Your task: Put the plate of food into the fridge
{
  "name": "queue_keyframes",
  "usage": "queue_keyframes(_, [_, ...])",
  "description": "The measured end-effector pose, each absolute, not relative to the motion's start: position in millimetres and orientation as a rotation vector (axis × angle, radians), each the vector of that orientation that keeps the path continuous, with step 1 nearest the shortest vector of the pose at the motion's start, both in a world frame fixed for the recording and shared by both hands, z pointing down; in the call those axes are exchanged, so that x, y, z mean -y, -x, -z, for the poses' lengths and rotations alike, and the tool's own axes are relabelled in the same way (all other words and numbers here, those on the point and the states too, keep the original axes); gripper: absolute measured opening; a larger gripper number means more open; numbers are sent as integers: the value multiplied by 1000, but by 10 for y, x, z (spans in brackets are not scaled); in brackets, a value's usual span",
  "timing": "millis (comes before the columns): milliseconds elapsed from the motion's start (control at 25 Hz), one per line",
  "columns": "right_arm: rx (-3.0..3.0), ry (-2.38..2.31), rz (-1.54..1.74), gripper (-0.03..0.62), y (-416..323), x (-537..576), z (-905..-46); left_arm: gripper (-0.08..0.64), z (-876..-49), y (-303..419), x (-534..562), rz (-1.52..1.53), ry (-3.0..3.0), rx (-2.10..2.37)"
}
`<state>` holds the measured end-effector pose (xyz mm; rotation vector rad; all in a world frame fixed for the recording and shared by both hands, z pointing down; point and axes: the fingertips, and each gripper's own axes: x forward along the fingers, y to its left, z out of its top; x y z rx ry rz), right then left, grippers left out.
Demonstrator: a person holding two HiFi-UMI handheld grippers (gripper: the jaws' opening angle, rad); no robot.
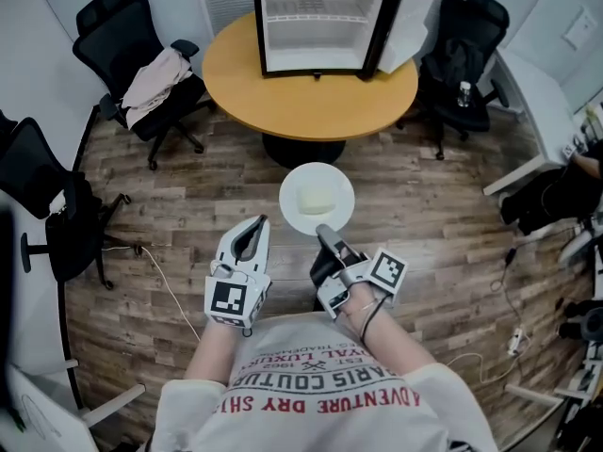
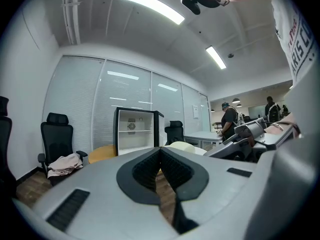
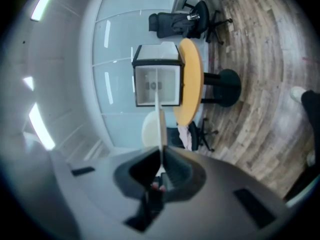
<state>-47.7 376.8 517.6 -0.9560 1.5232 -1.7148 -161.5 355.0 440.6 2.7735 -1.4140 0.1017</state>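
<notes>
1 plate [image 1: 294,205], 1 food block [image 1: 317,199]; right gripper [image 1: 323,231] pinching rim; left gripper [image 1: 254,224] jaws pressed together; 1 open fridge [image 1: 316,26].

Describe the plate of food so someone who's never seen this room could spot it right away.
Find the round wooden table with the open mini fridge on it. In front of it, above the wood floor, the right gripper pinches the near rim of a round white plate. It is the only dish around, with a pale block of food on it.
</notes>
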Motion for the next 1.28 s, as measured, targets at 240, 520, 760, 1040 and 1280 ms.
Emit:
queue_keyframes(240, [-1600, 937, 1758, 37, -94, -3056, -5062, 29, -4266, 1044, -2879, -69, -2738, 1489])
queue_keyframes(520, [-1677, 927, 1776, 37, -706, -2351, -5078, 28, -4256, 453, -2197, -66, -2721, 1575])
queue_keyframes(760, [-1672, 895, 1786, 37, -1025, -1829, -5058, 29, -4245, 147, -1731, -102, -2699, 1599])
queue_keyframes(1040, [-1649, 885, 1787, 37, -1088, -1373, -5115, 29, -4347, 172, -1267, -122, -2655, 1617])
queue_keyframes(1280, [-1623, 933, 1771, 37, -1013, -788, -5204, 29, -4313, 215, -594, -106, -2706, 1571])
